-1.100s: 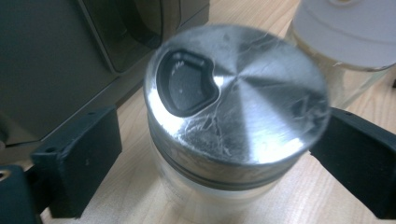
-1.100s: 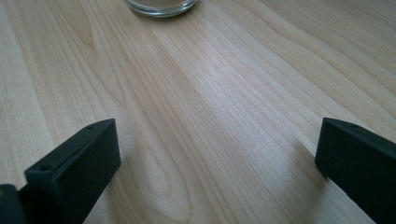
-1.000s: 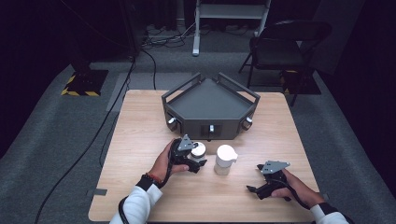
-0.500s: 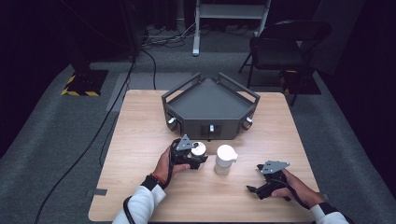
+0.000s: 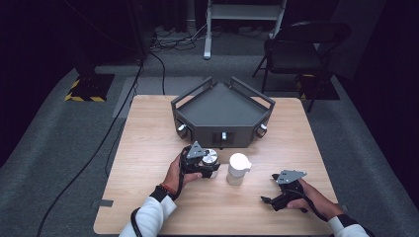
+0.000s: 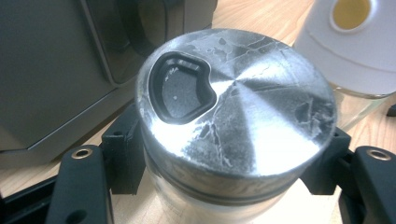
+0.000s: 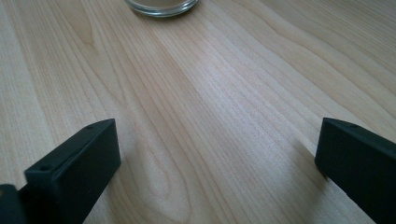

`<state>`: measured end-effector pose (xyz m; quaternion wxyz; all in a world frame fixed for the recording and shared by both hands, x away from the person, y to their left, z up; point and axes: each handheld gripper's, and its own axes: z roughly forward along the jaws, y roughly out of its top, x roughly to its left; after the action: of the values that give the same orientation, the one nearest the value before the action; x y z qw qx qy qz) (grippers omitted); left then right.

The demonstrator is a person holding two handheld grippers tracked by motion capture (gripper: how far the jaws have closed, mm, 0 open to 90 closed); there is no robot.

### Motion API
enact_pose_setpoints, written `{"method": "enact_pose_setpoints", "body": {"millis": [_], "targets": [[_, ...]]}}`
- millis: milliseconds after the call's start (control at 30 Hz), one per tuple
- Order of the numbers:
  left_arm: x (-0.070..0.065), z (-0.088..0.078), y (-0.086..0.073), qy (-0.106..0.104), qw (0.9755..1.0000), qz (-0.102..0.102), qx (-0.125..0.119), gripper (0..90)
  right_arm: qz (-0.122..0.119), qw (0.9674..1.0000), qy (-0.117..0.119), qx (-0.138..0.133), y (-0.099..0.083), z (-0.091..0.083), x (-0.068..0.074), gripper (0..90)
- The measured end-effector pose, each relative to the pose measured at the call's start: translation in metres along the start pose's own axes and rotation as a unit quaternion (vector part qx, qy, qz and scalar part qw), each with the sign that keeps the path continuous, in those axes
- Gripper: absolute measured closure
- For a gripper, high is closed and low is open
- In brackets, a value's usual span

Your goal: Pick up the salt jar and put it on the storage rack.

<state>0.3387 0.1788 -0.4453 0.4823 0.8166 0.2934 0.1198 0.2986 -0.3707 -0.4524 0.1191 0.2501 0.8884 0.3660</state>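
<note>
A glass jar with a scratched silver metal lid (image 6: 238, 107) stands on the wooden table (image 5: 148, 148), just in front of the dark grey box. My left gripper (image 6: 224, 186) is shut on the jar's body below the lid, one black jaw on each side; its jaws have just been closing. From above, the left gripper (image 5: 208, 167) and the jar (image 5: 210, 157) sit left of a white-lidded jar (image 5: 238, 168). My right gripper (image 5: 269, 190) rests near the table's front right, open, with bare wood between its jaws (image 7: 217, 154).
A dark grey angular box (image 5: 222, 106) with knobs on its front stands at the table's back middle. The white-lidded jar (image 6: 355, 42) is close to the right of the held one. A glass base (image 7: 161, 5) lies ahead of the right gripper. A chair (image 5: 296, 54) stands behind the table.
The left gripper's jaws have drawn in around the metal-lidded jar. Both hands have stayed where they were.
</note>
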Motion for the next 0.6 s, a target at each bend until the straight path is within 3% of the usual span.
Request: {"method": "enact_pose_setpoints", "body": {"millis": [367, 600], "targets": [[-0.003, -0.012, 0.008, 0.01, 0.9999, -0.002, -0.013, 30.1, 0.0, 1.0, 0.0, 0.0, 0.0, 0.0, 0.0, 0.0], [-0.003, -0.024, 0.015, 0.014, 0.9996, 0.008, -0.021, 30.2, 0.0, 1.0, 0.0, 0.0, 0.0, 0.0, 0.0, 0.0]]}}
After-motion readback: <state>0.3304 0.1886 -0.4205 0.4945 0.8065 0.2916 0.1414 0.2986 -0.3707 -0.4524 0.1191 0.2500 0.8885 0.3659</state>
